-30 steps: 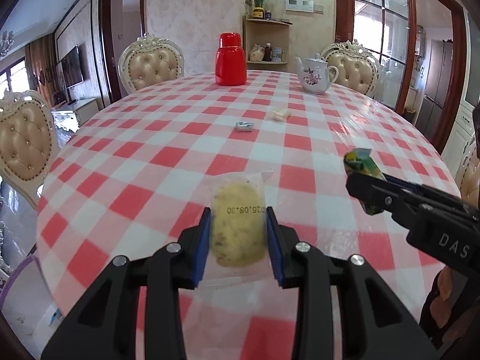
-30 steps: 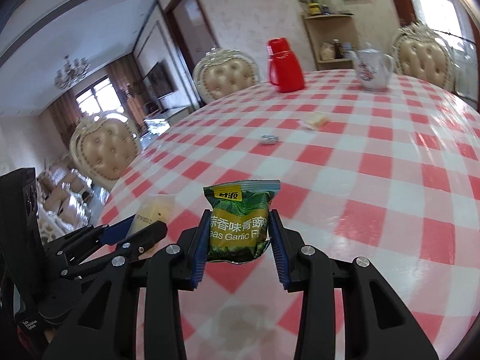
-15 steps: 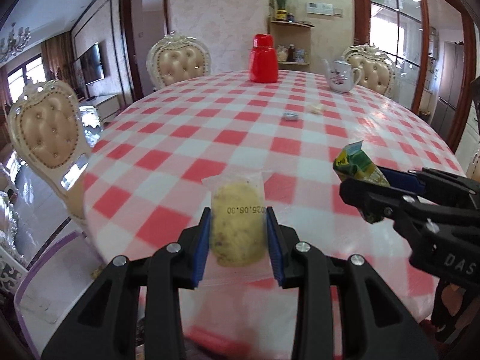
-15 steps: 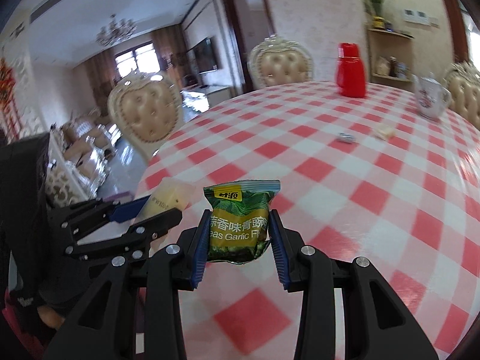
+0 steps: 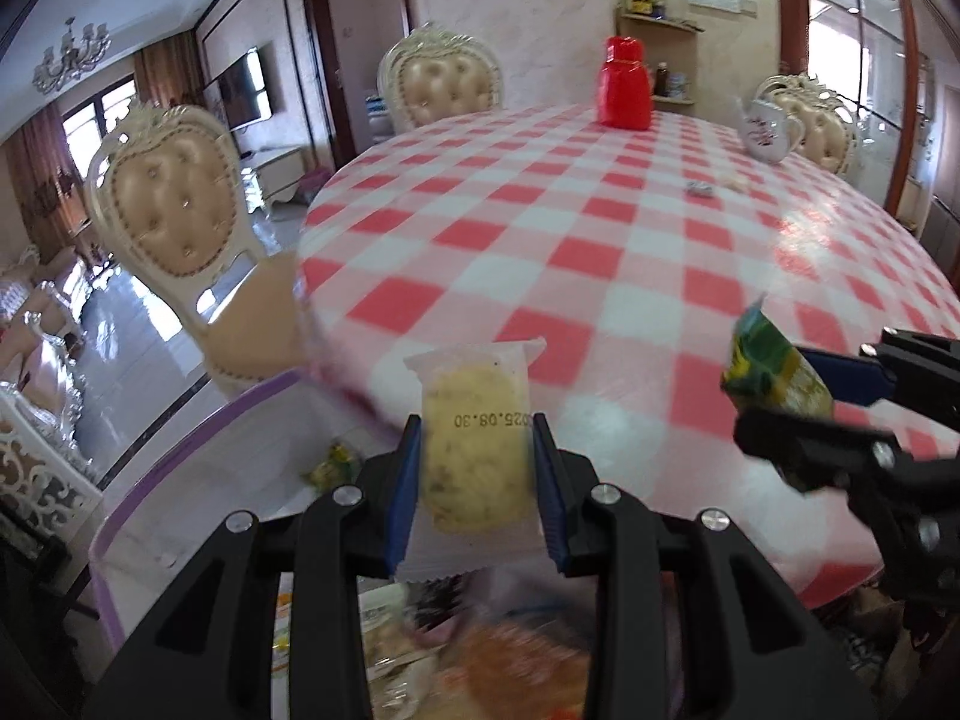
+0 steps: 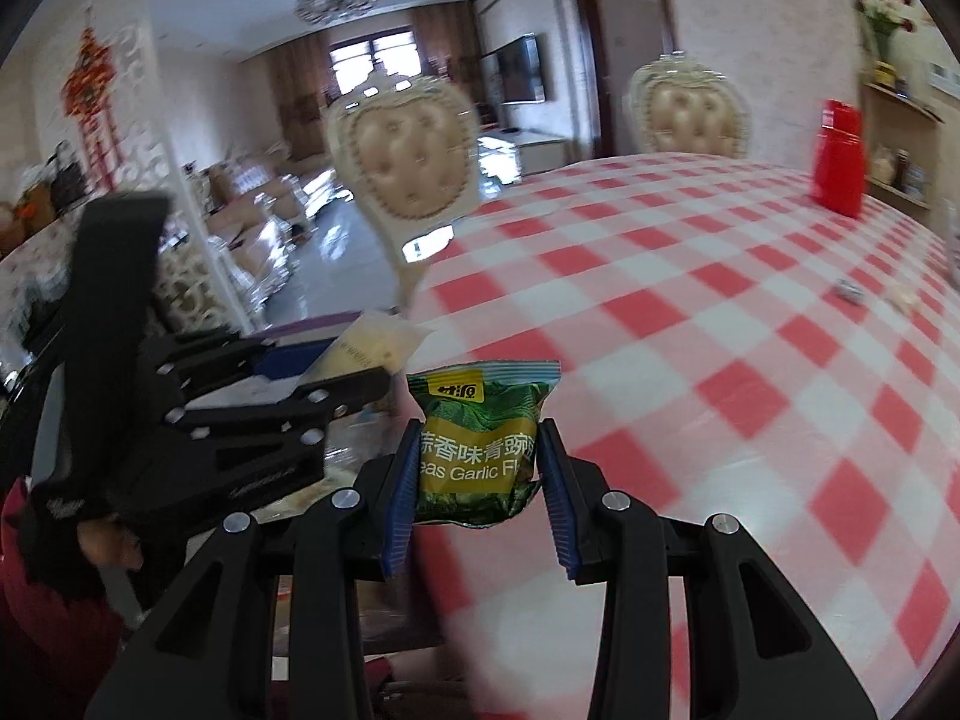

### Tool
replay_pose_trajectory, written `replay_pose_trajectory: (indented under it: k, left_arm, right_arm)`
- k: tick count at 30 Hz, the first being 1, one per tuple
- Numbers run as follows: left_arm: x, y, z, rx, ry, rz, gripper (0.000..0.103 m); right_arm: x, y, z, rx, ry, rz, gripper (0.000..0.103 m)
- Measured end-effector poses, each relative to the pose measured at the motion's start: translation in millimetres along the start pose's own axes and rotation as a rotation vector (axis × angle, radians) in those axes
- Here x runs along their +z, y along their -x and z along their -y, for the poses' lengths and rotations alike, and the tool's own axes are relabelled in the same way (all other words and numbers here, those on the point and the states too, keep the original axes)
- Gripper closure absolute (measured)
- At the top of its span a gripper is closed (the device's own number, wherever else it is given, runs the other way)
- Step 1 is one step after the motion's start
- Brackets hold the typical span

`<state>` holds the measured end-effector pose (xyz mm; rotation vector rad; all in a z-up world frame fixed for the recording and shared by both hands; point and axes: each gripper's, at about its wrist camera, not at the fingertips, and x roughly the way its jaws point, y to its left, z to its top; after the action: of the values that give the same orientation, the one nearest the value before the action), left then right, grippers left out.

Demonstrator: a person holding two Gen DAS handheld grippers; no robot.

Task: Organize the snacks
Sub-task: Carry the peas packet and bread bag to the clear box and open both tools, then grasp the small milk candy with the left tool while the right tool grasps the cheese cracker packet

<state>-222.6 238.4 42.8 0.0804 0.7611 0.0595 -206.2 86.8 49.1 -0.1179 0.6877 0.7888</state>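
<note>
Progress is partial: two snacks are lifted off the table (image 5: 600, 252) and carried at its near-left edge, and none is yet deposited. Beyond that edge, to the left of the table and below the grippers, a purple-rimmed container (image 5: 198, 426) holds what appear to be other packets, though blur there prevents a firm count. The left gripper (image 5: 474, 474) pinches the clear-wrapped yellow pastry (image 5: 474, 450) between its blue pads, with the packet upright and its top standing above the fingertips, over the boundary between the table edge and the container. To its right, the right gripper (image 6: 480, 474) pinches the green garlic-pea packet (image 6: 480, 450) at mid-height, label facing the camera, just above the table's near edge. Both packets are clamped on their flanks with the jaws narrowly set. Remaining on the table, well away toward its far right side, are a small silver wrapped item (image 5: 699, 189) and a pale piece (image 5: 735, 180) just beside it; these are judged still to be collected. The red jug (image 5: 624, 84) and teapot (image 5: 768, 132) stand at the far edge.
</note>
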Motion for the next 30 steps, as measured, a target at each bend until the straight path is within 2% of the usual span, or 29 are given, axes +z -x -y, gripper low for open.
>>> replay_pose_trajectory:
  k: [5,11,17,18,19,20,21,22,26,30]
  left_arm:
    - [-13.4,-0.9,-31.1,0.03,0.019,-0.048,0.068]
    - [-25.7,1.8,-64.8,0.106,0.021,-0.099,0.068]
    - [-24.4,2.9,-69.7,0.13,0.017,-0.107,0.067]
    - [-23.8,3.9,-68.3,0.142,0.012,-0.101,0.062]
    - [-23.2,4.7,-66.6,0.152,0.007,-0.099,0.049]
    - [-21.9,6.7,-63.9,0.167,-0.001,-0.089,0.041]
    - [-20.2,8.4,-61.6,0.178,-0.006,-0.074,0.028]
    - [-18.6,10.1,-59.2,0.187,-0.009,-0.062,0.024]
    - [-10.0,10.7,-47.1,0.193,-0.029,-0.049,0.024]
    - [-1.3,7.2,-30.8,0.2,-0.06,-0.042,0.02]
  right_arm:
    - [-5.6,-17.6,-37.7,0.055,0.103,-0.05,0.066]
    - [-14.0,-30.0,-69.5,0.112,0.191,-0.089,0.066]
    - [-15.6,-29.8,-77.7,0.164,0.201,-0.091,0.06]
    - [-14.2,-28.6,-74.5,0.168,0.185,-0.086,0.059]
    - [-12.1,-26.5,-69.7,0.169,0.164,-0.078,0.058]
    - [-10.2,-25.3,-65.5,0.166,0.149,-0.071,0.054]
    - [-7.8,-24.1,-59.2,0.156,0.13,-0.063,0.048]
    - [-6.6,-22.4,-54.3,0.147,0.114,-0.057,0.045]
    - [-2.4,-15.3,-26.5,0.118,0.028,-0.033,0.042]
    - [-2.0,-8.2,-1.7,0.076,-0.024,-0.015,0.034]
